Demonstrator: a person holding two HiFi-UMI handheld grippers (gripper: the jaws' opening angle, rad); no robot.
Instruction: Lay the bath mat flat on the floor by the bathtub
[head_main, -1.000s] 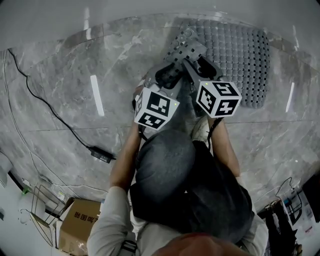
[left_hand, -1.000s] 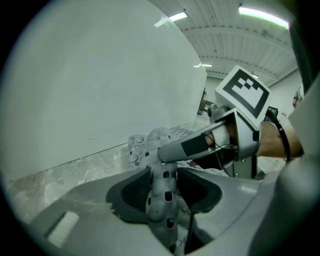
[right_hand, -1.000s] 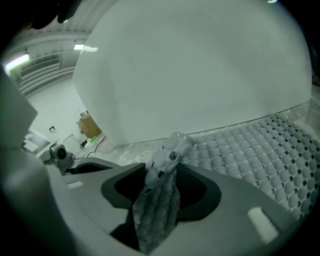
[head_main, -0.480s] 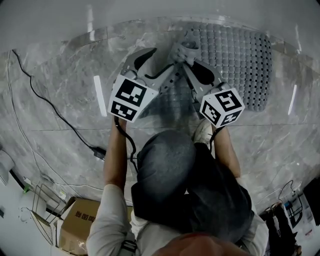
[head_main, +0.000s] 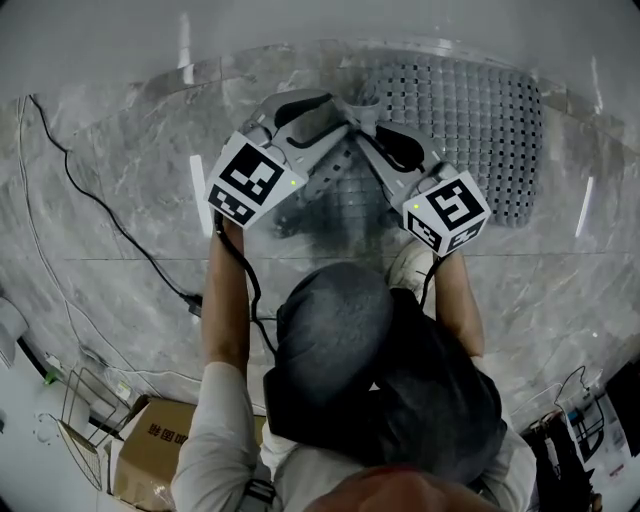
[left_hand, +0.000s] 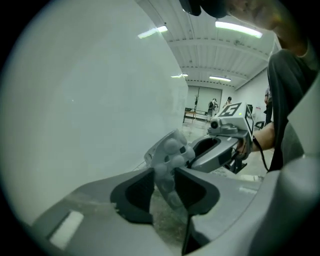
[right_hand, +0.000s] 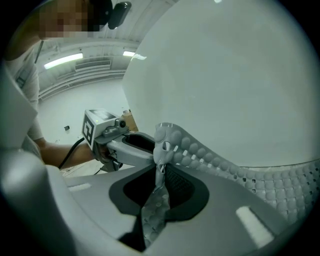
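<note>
Beside the bathtub, our left gripper has just closed on the bath mat's raised corner, where it gaped clear moments ago. Our right gripper, newly clamped, pinches alongside. Most of the mat lies on the floor, so we can probably spread it flat now.

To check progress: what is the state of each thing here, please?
mat, one end lifted, rest on floor.
left gripper, jaws just closed on mat.
right gripper, jaws just closed on mat.
cable, slack on floor.
</note>
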